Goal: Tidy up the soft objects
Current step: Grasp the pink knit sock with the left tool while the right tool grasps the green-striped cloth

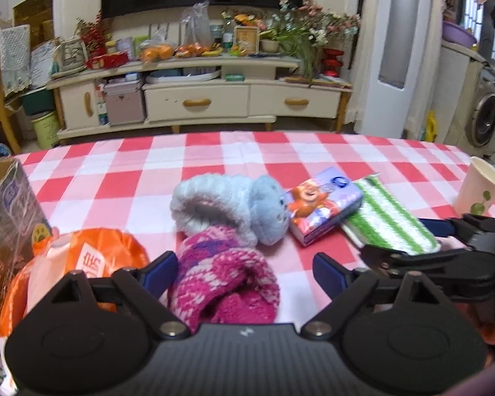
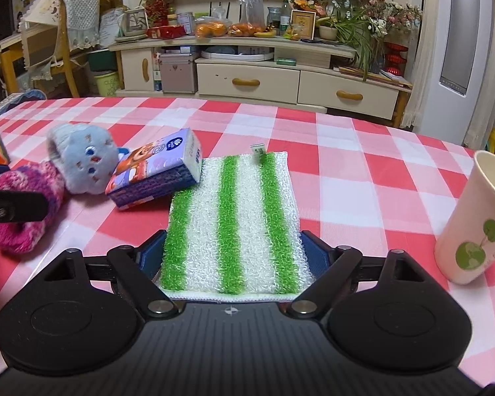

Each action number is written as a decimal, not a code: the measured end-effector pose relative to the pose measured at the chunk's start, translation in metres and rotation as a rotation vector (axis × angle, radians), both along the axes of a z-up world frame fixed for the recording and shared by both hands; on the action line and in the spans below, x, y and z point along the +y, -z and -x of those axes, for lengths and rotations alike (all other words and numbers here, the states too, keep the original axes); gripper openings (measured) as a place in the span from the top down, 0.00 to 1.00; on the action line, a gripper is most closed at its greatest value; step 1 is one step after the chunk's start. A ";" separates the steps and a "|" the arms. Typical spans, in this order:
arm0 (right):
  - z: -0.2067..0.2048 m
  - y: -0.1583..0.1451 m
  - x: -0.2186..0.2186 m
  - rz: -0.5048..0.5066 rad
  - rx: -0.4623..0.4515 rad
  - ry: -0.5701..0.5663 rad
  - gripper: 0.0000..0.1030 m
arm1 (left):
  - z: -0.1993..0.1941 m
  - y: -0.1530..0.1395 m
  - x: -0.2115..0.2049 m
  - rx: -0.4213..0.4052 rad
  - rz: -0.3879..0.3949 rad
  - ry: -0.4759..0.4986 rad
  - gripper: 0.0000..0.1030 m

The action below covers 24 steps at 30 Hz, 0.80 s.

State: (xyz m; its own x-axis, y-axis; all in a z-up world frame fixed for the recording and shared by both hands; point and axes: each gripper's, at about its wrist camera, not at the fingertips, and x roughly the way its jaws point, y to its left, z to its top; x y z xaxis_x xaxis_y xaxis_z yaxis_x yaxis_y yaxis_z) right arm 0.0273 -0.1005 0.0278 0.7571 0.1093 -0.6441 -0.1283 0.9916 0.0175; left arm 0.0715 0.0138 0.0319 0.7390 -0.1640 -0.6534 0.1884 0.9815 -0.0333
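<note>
Pink knit sock [image 1: 221, 274] lies on checked tablecloth [image 1: 122, 171] btwn left gripper [image 1: 244, 270] pads, jaws wide, right pad clear of it; blue plush [image 1: 270, 208] touches sock's far end; tissue pack [image 1: 323, 204] leans on green-striped cloth [image 2: 234, 224]; right gripper [image 2: 232, 250] clamps that cloth's near edge; paper cup [image 2: 475, 224] off to right.

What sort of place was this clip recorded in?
Most likely a home living room: a TV cabinet crowded with fruit and flowers, a washing machine to the side, and a table with a red checked tablecloth.
</note>
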 end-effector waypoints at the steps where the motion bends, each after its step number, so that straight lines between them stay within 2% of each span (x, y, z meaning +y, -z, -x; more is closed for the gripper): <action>1: 0.001 -0.001 0.000 -0.003 0.003 -0.001 0.00 | 0.000 0.001 0.000 0.005 -0.001 -0.001 0.12; 6: 0.007 -0.001 -0.002 -0.027 0.011 -0.009 0.00 | 0.004 0.005 -0.003 0.004 -0.038 0.007 0.16; 10: 0.010 -0.001 -0.003 -0.051 0.017 -0.004 0.00 | 0.008 0.006 -0.003 -0.002 -0.068 -0.001 0.38; 14: 0.014 0.000 -0.003 -0.075 0.025 0.005 0.00 | 0.014 0.006 -0.003 -0.002 -0.057 0.001 0.50; 21: 0.021 0.001 0.002 -0.083 0.012 0.043 0.01 | 0.027 0.004 -0.001 0.011 -0.007 0.021 0.59; 23: 0.024 0.001 0.003 -0.082 0.008 0.052 0.02 | 0.030 0.003 0.000 0.016 0.011 0.020 0.67; 24: 0.025 0.001 0.004 -0.081 0.007 0.055 0.02 | 0.033 0.003 0.002 0.019 0.020 0.020 0.67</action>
